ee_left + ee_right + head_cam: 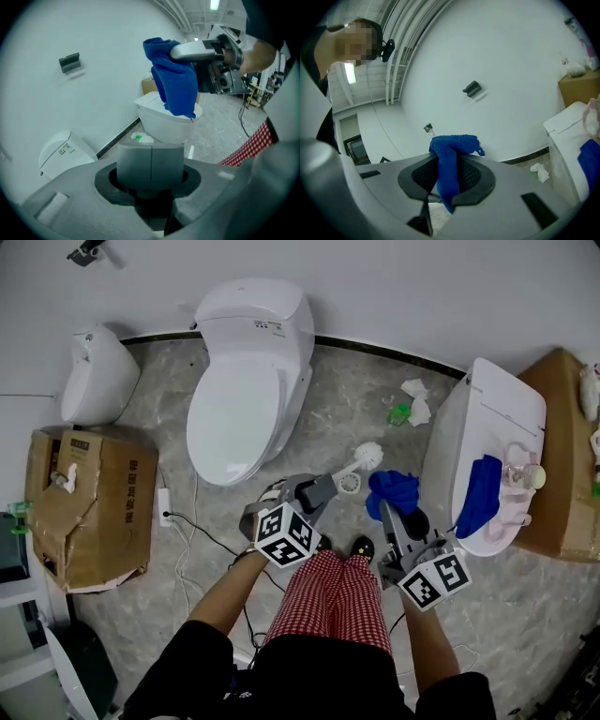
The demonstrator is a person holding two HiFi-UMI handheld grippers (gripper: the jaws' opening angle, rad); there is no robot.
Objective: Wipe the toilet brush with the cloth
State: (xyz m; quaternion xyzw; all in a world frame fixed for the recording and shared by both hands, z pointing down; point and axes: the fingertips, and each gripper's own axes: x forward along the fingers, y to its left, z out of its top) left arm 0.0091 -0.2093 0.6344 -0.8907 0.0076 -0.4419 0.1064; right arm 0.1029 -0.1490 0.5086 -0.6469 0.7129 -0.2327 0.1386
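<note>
Your left gripper (317, 493) is clamping the toilet brush (367, 457) by its grey handle (151, 163). Your right gripper (401, 517) is pinching the blue cloth (394, 489), jaws nearly together.

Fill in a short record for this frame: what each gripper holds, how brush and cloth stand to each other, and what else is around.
left gripper: fingers closed on the grey handle of a white-headed plastic toilet brush
right gripper: fingers closed on a blue textured cloth
brush and cloth: close together in the air; contact cannot be told
middle: white ceramic toilet, lid shut
right: second white toilet with another blue cloth draped on it
left: brown cardboard box
</note>
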